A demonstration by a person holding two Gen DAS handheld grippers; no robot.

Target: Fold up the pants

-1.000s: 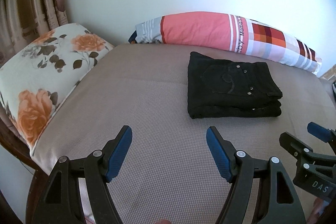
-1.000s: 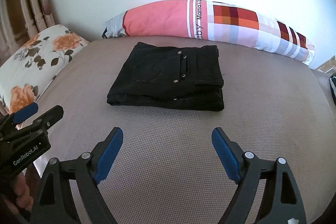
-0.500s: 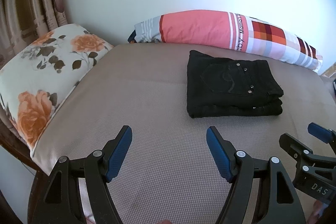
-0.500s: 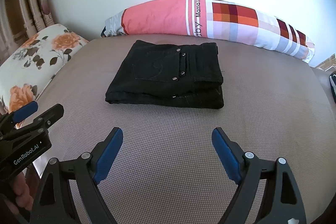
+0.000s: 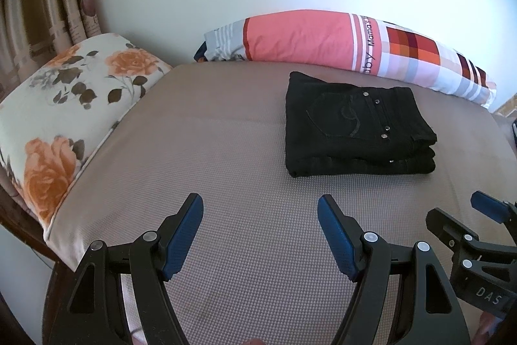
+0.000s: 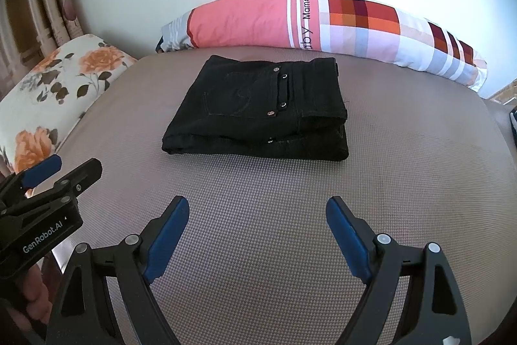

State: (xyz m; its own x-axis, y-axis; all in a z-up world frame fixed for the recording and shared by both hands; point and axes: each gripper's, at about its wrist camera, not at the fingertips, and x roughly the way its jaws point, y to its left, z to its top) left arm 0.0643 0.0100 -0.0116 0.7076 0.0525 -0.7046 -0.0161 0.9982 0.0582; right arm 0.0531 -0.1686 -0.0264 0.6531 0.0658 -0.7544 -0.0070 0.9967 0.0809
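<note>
The black pants (image 6: 258,109) lay in a neat folded stack on the brown bed cover (image 6: 258,231), in the middle of the right wrist picture and over to the upper right in the left wrist picture (image 5: 355,131). They were folded into a thick square with a few layers, and small shiny studs showed by the back pocket on top. The folding looked about done. The cloth looked like thick jeans, so it was likely a bit heavy and stiff for clothes, but still soft enough to bend. It would not slip much and would not break. A good place to take hold would be the two near corners of the stack, pinching all the layers at once so it would not fall open. Behind the pants, along the white wall, lay a long pink and checked pillow (image 6: 323,21). A flower pillow (image 5: 71,105) sat at the left side of the picture. The left gripper (image 5: 260,235) was at the bottom of its picture, with its blue pads wide apart and nothing between them but bare bed cover. The right gripper (image 6: 257,235) was the same, spread wide and holding nothing. Both were near the pants but not touching them.
</note>
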